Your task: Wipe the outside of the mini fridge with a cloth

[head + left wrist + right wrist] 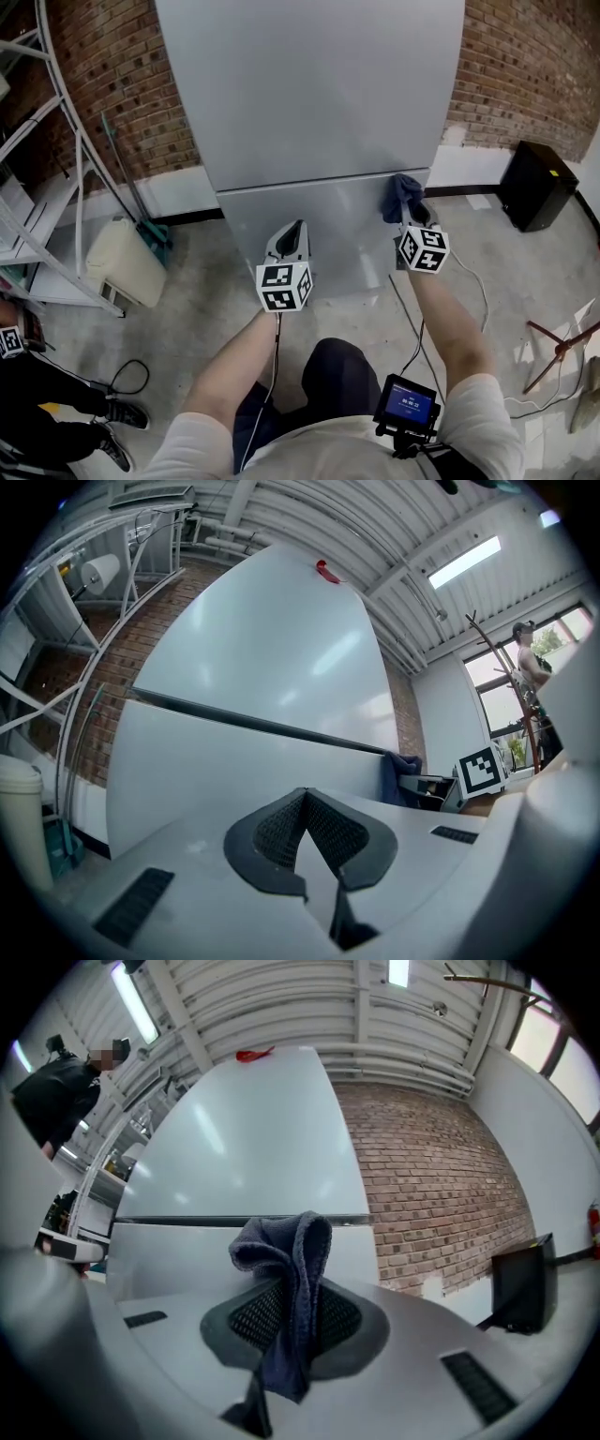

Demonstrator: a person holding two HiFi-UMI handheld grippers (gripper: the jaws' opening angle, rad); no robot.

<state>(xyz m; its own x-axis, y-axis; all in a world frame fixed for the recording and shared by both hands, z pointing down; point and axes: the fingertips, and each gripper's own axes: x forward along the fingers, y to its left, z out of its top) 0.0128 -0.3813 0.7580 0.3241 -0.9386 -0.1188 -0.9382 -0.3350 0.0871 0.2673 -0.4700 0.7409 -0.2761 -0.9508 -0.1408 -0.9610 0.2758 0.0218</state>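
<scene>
Head view, nearest: a small blue-lit screen (408,405) sits at the person's chest, and two bare forearms (234,361) reach toward the silver fridge (309,94).
Left gripper (296,228): held before the fridge's lower door (328,248), left of centre. Its jaws are pressed fully together with nothing between them. The tips are near the door, but contact cannot be told.
Right gripper (411,214): at the lower door's right edge, jaws clamped tight on a dark blue cloth (401,194).
Cloth: bunched above the jaw tips, with a tail hanging down between them. It sits at the right end of the dark seam (281,185) that divides the fridge's two doors, seemingly against the metal.
Fridge: two plain grey doors, upright on a concrete floor (206,291). A small red object (253,1055) lies on its top, visible in both gripper views.
Left of the fridge: a cream plastic canister (124,262), a long-handled tool with a teal head (153,234) and a white metal rack (56,141). Nearer the camera are a bystander's legs and dark shoes (112,412).
Right of the fridge: a black box (534,186) on the floor, well apart.
Behind the fridge: a red brick wall (131,103).
</scene>
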